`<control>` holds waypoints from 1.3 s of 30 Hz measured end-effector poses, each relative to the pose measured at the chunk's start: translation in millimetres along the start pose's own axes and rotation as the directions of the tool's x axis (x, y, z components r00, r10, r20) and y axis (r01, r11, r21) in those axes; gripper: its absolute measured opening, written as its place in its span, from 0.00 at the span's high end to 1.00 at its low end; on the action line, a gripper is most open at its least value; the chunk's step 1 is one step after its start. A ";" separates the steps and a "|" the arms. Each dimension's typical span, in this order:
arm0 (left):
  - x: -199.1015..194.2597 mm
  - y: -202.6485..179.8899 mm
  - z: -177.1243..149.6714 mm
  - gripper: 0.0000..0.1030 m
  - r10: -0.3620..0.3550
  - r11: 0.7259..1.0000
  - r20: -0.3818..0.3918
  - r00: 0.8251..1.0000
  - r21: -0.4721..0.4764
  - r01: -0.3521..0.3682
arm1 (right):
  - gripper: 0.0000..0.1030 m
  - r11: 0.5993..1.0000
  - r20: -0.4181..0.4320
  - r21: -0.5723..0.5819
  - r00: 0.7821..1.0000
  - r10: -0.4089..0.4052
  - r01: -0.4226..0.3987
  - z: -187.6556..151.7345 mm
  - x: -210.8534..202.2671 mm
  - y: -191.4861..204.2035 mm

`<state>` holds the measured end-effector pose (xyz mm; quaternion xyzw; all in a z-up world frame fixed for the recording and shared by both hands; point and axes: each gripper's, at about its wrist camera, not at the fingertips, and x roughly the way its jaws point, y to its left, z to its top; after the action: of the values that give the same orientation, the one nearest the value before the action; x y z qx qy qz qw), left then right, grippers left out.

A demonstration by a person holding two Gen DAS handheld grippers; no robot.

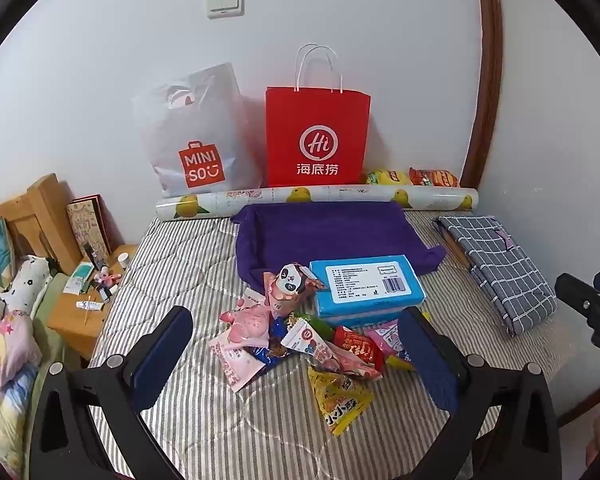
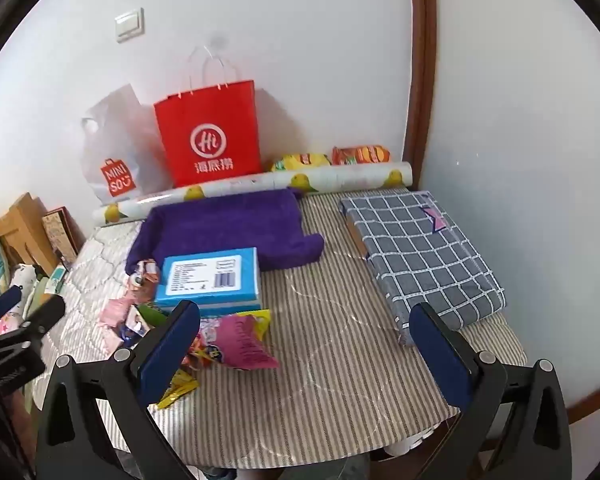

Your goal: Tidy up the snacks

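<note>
So the snack packets sit heaped on the striped cover, up against the blue box. The left gripper is spread wide, empty, with the heap straight ahead. The right gripper, also wide open, has the heap off to its left, so left's nearer.

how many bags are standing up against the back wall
2. The white plastic Miniso bag leans on the wall at left, and the red paper bag with white handles stands just to its right. Both sit behind the lemon-print roll; anything behind them is hidden.
</note>
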<state>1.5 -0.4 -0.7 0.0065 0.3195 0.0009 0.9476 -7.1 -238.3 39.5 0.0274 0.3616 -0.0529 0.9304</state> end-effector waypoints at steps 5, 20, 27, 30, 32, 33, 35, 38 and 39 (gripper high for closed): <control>-12.9 5.1 2.4 0.00 -0.023 0.999 0.009 1.000 -0.032 0.024 | 0.00 1.000 -0.016 -0.021 1.000 -0.011 0.011 4.0 3.7 9.8; -20.1 11.3 0.8 0.00 -0.018 0.999 0.019 1.000 -0.039 0.019 | 0.00 0.999 0.003 0.009 0.999 0.049 -0.049 -6.4 -18.9 7.1; -22.3 10.0 0.9 0.00 -0.018 0.999 0.022 1.000 -0.041 0.019 | 0.00 0.999 0.002 0.010 0.999 0.051 -0.051 -7.1 -17.3 7.9; -22.3 10.7 0.1 0.00 -0.020 0.999 0.024 1.000 -0.042 0.021 | 0.00 0.999 0.000 0.010 0.999 0.052 -0.052 -7.6 -16.3 7.8; -22.7 10.7 0.4 0.00 -0.020 0.999 0.024 1.000 -0.044 0.022 | 0.00 0.999 -0.002 0.008 0.999 0.048 -0.048 -8.3 -15.9 8.4; -22.3 10.1 0.6 0.00 -0.021 0.999 0.024 1.000 -0.043 0.022 | 0.00 0.999 -0.002 0.006 0.999 0.047 -0.047 -8.6 -15.9 8.9; -22.6 10.0 1.3 0.00 -0.019 0.999 0.024 1.000 -0.043 0.020 | 0.00 0.999 -0.003 0.003 0.999 0.046 -0.046 -8.4 -15.5 9.3; -22.8 9.9 0.2 0.00 -0.020 0.999 0.025 0.999 -0.042 0.021 | 0.00 0.999 -0.001 -0.002 0.999 0.046 -0.046 -8.0 -16.1 10.9; -23.0 9.9 0.6 0.00 -0.018 0.999 0.025 1.000 -0.043 0.019 | 0.00 0.999 0.000 -0.003 0.999 0.046 -0.046 -8.1 -16.4 11.3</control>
<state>-16.4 9.3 13.9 -0.0169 0.3077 -0.0011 0.9513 -23.2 -225.1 44.7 0.0342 0.3610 -0.0306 0.9314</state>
